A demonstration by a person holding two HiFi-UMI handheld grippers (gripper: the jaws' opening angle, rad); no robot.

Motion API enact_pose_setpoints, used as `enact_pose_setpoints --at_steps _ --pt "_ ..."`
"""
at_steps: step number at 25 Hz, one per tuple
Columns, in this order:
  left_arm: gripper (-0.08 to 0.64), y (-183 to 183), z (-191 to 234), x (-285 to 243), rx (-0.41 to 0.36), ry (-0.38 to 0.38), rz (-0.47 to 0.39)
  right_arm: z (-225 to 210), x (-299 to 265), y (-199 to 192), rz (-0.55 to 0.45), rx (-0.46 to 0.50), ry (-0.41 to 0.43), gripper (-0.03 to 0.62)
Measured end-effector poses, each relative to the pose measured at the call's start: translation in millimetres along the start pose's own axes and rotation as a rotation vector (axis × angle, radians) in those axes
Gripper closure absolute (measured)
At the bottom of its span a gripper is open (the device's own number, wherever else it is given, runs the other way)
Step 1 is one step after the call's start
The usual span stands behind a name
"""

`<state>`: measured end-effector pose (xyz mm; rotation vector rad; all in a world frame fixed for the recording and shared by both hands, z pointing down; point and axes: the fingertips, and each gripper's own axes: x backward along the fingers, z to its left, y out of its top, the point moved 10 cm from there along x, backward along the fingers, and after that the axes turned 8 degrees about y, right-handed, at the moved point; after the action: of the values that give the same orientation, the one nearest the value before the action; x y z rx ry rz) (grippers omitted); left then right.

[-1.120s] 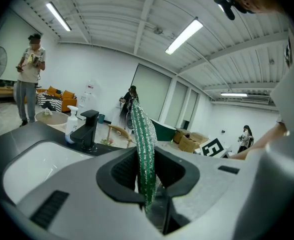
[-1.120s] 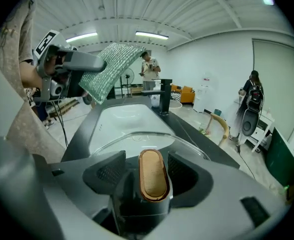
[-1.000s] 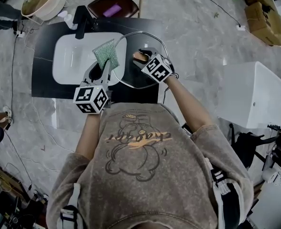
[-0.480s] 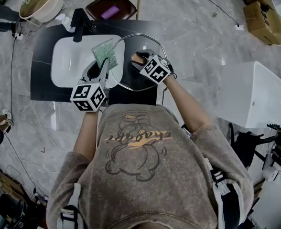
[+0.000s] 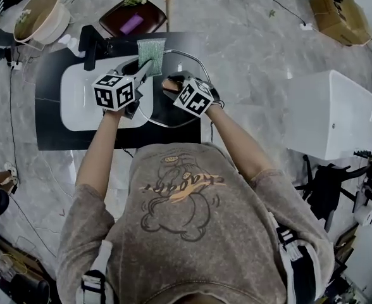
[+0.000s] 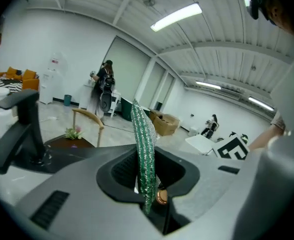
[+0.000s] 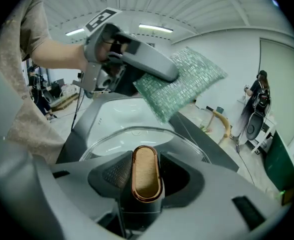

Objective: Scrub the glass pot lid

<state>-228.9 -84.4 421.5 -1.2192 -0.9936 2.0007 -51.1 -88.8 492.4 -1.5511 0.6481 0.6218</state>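
My left gripper (image 5: 143, 70) is clamped on the green scrubbing sponge (image 5: 151, 54), which stands edge-on between its jaws. The jaws of my right gripper (image 7: 146, 186) have just been closing and grip the glass pot lid (image 5: 173, 114) by its copper-rimmed handle (image 7: 145, 169), holding it over the black bench (image 5: 50, 116) at the right edge of the white sink (image 5: 75, 103). The sponge hangs over the lid's far rim; I cannot tell whether they touch

Bright, even light from ceiling strip lamps (image 6: 176, 17) fills the room, casting soft shadows on the marble floor (image 5: 249, 75), while every wide-angle view bends at its edges, both gripper views black-cornered.
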Motion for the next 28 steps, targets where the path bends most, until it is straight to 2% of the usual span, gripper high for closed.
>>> enact_pose_setpoints --at_steps 6,13,15,18,22,28 --pt "0.477 0.6 -3.6 -78.3 -0.061 -0.171 0.128 0.8 -2.6 0.4 -0.021 -0.009 -0.009 0.402" --pt "0.477 -3.3 -28.1 -151.1 -0.149 -0.455 0.338 0.5 -5.1 -0.9 -0.02 -0.01 -0.005 0.4" --pt "0.477 -4.5 -36.3 -165.2 -0.179 -0.516 0.374 0.2 -4.1 -1.4 -0.023 -0.015 -0.001 0.4" --pt "0.477 -8.2 -44.1 -180.9 -0.17 -0.598 0.42 0.6 -4.8 -2.4 -0.025 -0.019 0.003 0.4" --pt "0.477 -18.5 -54.7 -195.5 -0.203 -0.679 0.517 1.3 -5.0 -3.0 -0.026 -0.023 0.0 0.4" --pt "0.477 -29.9 -70.5 -209.1 -0.253 -0.739 0.626 1.7 -4.0 -3.1 -0.028 -0.025 -0.004 0.4"
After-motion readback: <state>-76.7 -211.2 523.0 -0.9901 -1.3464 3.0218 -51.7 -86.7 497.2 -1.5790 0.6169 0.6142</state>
